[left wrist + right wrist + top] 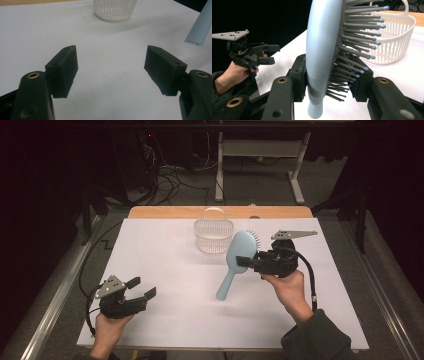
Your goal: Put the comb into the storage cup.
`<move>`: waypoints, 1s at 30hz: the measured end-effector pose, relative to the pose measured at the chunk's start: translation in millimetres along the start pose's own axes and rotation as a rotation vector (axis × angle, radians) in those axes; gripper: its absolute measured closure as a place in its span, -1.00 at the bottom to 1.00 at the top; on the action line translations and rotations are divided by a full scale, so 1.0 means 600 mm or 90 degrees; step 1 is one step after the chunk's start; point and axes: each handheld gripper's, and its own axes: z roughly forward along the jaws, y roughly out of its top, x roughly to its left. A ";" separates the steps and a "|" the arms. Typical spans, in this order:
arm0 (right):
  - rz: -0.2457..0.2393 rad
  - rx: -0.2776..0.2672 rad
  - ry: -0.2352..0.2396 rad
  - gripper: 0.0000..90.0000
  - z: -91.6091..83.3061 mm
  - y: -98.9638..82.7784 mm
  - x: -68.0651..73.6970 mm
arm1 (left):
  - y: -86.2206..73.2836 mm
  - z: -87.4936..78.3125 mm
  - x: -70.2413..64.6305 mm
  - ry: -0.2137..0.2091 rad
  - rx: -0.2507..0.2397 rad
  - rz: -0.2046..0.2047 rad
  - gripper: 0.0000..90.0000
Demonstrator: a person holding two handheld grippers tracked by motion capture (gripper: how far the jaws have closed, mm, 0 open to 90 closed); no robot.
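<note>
A light blue hairbrush (239, 247) is held right of the table's middle, its back facing the high view and its handle slanting down to the left. My right gripper (245, 262) is shut on its head. In the right gripper view one pad presses the brush's smooth back (322, 50) and the other presses into the bristles. A white slatted basket (213, 236) with a handle stands just beyond the brush, at the back middle. My left gripper (142, 287) rests at the front left, open, with nothing between its jaws (111, 72).
A white sheet (170, 265) covers the wooden table, whose far edge (165, 212) shows. The basket (113, 10) and the brush handle (200, 27) lie ahead of the left gripper. Cables trail from both grippers. Beyond the table are a dark floor and table legs.
</note>
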 end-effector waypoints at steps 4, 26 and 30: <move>-0.003 0.001 -0.004 0.24 0.000 0.005 0.000 | -0.002 0.001 0.001 0.000 0.002 -0.003 -0.42; -0.010 -0.007 -0.020 0.24 -0.007 0.037 -0.004 | -0.008 -0.001 0.005 0.007 0.000 -0.016 -0.42; -0.007 -0.012 -0.021 0.24 -0.010 0.043 -0.007 | -0.009 -0.001 0.005 0.006 0.001 -0.019 -0.42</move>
